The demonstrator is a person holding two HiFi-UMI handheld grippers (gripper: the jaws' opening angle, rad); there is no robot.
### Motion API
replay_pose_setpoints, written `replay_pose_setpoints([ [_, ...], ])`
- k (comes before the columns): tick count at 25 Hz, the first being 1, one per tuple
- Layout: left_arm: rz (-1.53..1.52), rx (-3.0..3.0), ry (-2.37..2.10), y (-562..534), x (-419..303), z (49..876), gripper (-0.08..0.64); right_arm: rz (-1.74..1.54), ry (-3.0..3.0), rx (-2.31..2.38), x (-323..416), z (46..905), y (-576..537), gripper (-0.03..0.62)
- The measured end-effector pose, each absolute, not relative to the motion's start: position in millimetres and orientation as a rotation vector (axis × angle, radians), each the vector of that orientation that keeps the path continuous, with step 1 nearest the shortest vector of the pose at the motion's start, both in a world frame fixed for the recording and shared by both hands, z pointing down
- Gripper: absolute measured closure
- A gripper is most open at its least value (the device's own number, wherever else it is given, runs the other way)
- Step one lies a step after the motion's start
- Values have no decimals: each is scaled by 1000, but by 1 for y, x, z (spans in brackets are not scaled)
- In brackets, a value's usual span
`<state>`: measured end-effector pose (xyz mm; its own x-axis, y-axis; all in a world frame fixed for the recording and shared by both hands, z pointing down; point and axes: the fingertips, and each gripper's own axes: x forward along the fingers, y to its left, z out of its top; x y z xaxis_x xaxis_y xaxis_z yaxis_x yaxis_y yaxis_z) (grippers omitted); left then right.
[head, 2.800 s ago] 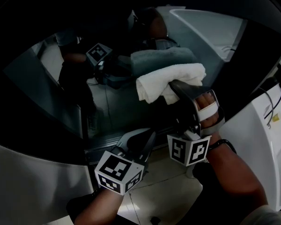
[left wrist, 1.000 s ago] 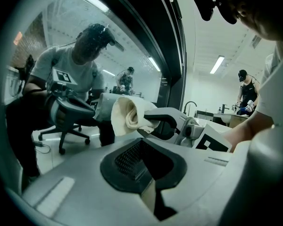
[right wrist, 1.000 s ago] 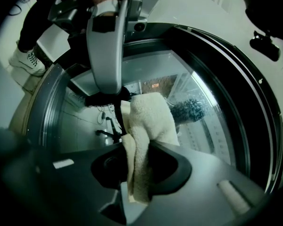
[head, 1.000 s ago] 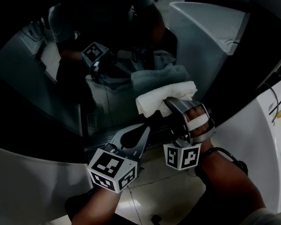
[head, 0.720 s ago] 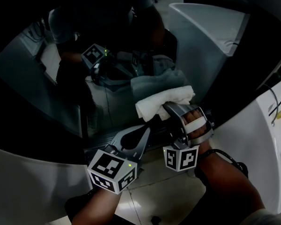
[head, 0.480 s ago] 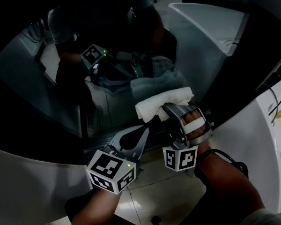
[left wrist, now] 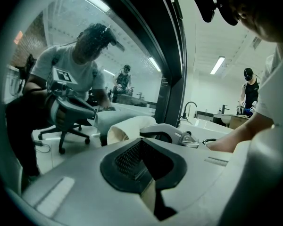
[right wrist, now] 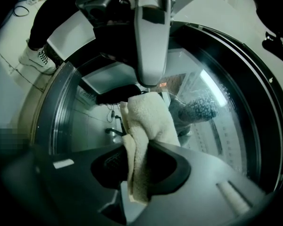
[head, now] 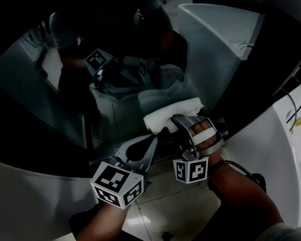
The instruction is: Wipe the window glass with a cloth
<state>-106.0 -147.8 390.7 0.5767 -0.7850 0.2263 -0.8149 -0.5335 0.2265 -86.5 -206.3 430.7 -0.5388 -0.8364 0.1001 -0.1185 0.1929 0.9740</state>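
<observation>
Cloth (head: 173,113): white nappy terry, folded thick, clamped between the jaws of the right gripper (head: 180,125) | pressed to the dark, reflective window glass (head: 115,102) near its lower edge, long axis laid along that edge | left gripper (head: 140,152): jaws closed together on nothing, positioned below the glass.

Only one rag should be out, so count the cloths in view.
1. The white cloth is clamped in the right claw, against the window glass. The greyer shape above it is its reflection. Dark corners may hide others.
</observation>
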Motion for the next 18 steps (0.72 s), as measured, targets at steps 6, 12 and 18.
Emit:
replay_pose_setpoints([
  [6, 135, 2507, -1314, -150, -107, 392, 543, -1387, -1829, 886, -87, 436, -207, 503],
  [12, 140, 2504, -1309, -150, -107, 391, 543, -1371, -1846, 883, -88, 435, -207, 505],
  [18, 137, 2494, -1324, -154, -110, 390, 543, -1355, -1864, 877, -88, 436, -209, 505],
])
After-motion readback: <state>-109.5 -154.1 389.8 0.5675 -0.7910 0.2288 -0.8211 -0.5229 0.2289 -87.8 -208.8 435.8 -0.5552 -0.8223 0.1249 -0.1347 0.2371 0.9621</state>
